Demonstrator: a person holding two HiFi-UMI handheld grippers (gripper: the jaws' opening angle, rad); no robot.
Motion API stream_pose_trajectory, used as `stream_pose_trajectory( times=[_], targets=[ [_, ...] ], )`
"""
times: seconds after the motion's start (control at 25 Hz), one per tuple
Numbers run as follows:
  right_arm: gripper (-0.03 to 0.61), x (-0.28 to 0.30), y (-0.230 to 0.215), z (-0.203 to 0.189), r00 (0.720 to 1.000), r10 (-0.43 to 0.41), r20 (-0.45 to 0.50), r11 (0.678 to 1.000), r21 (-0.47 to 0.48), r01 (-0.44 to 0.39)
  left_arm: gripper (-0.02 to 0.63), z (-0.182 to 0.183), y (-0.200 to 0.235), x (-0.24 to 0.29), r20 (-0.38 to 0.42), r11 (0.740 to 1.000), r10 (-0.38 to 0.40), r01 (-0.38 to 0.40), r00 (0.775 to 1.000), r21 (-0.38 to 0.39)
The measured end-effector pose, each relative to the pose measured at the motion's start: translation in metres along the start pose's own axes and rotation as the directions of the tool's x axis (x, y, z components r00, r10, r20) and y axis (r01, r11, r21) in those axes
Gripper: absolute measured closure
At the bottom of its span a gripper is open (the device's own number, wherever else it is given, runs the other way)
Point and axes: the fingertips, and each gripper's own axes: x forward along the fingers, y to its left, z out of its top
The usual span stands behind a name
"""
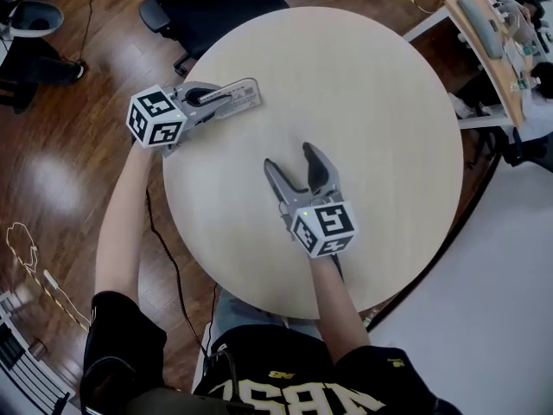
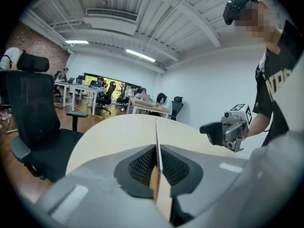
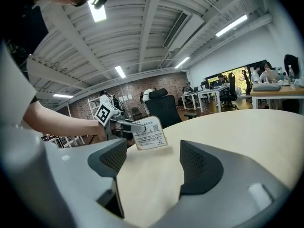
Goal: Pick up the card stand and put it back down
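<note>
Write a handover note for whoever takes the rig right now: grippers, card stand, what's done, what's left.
Left gripper: shut on the card stand, which sits edge-on between its pads.
Right gripper: open and empty, over the round table near its middle.
Card stand: in the left gripper, low over the table's left side. Whether its base touches the top cannot be told.
Done: the stand is gripped.
Left: probably set it flat on the table, open the left jaws and pull clear.
</note>
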Motion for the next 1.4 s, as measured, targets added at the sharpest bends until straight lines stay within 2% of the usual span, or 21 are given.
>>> stream_pose_trajectory(
  times=[0.16,0.4,0.44,0.48,0.52,0.64,0.8,1.0,1.16,1.2,1.28,1.4],
  targets=[
    [0.225,0.013,-0.001,-0.005,1.0,0.011,-0.005,1.0,0.013,-0.011,0.597,-0.009,0.017,0.027,-0.023,0.999,-0.037,0.037,0.999,-0.003],
    [0.225,0.017,0.011,-0.011,0.999,0.039,0.013,0.999,0.008,-0.039,0.587,-0.022,0.031,0.039,-0.04,1.0,-0.002,0.002,0.999,-0.003],
    [0.225,0.016,0.013,-0.01,0.999,0.044,0.016,0.999,0.004,-0.044,0.554,-0.022,0.034,0.038,-0.047,1.0,0.014,-0.015,0.999,-0.005],
    [0.225,0.016,0.016,-0.008,0.999,0.049,0.016,0.999,-0.001,-0.049,0.463,-0.02,0.037,0.035,-0.053,0.999,0.037,-0.037,0.998,-0.007],
    [0.225,0.016,0.018,-0.007,0.998,0.055,0.017,0.998,-0.005,-0.055,0.414,-0.019,0.041,0.031,-0.056,0.998,0.066,-0.066,0.996,-0.012],
    [0.225,0.011,0.028,0.001,0.996,0.08,0.032,0.997,-0.011,-0.08,0.391,-0.019,0.052,0.008,-0.044,0.983,0.176,-0.179,0.983,-0.052],
    [0.225,-0.008,0.039,0.016,0.995,0.09,0.043,0.996,-0.032,-0.089,0.343,-0.013,0.041,-0.03,0.006,0.946,0.309,-0.306,0.951,-0.105],
    [0.225,-0.053,0.046,0.04,0.993,0.086,0.079,0.995,-0.05,-0.082,0.321,0.016,-0.019,-0.072,0.095,0.897,0.437,-0.425,0.895,-0.123],
    [0.225,-0.098,0.058,0.058,0.989,0.108,0.103,0.992,-0.078,-0.1,0.306,0.059,-0.093,-0.099,0.199,0.862,0.506,-0.491,0.839,-0.122],
    [0.225,-0.11,0.062,0.062,0.988,0.112,0.11,0.991,-0.085,-0.103,0.28,0.069,-0.116,-0.103,0.222,0.859,0.512,-0.497,0.83,-0.121],
    [0.225,-0.136,0.07,0.07,0.985,0.111,0.129,0.99,-0.103,-0.098,0.274,0.083,-0.163,-0.111,0.253,0.848,0.528,-0.517,0.811,-0.113],
    [0.225,-0.179,0.08,0.08,0.978,0.112,0.175,0.989,-0.12,-0.091,0.273,0.094,-0.23,-0.124,0.3,0.813,0.577,-0.569,0.759,-0.122]
  ],
)
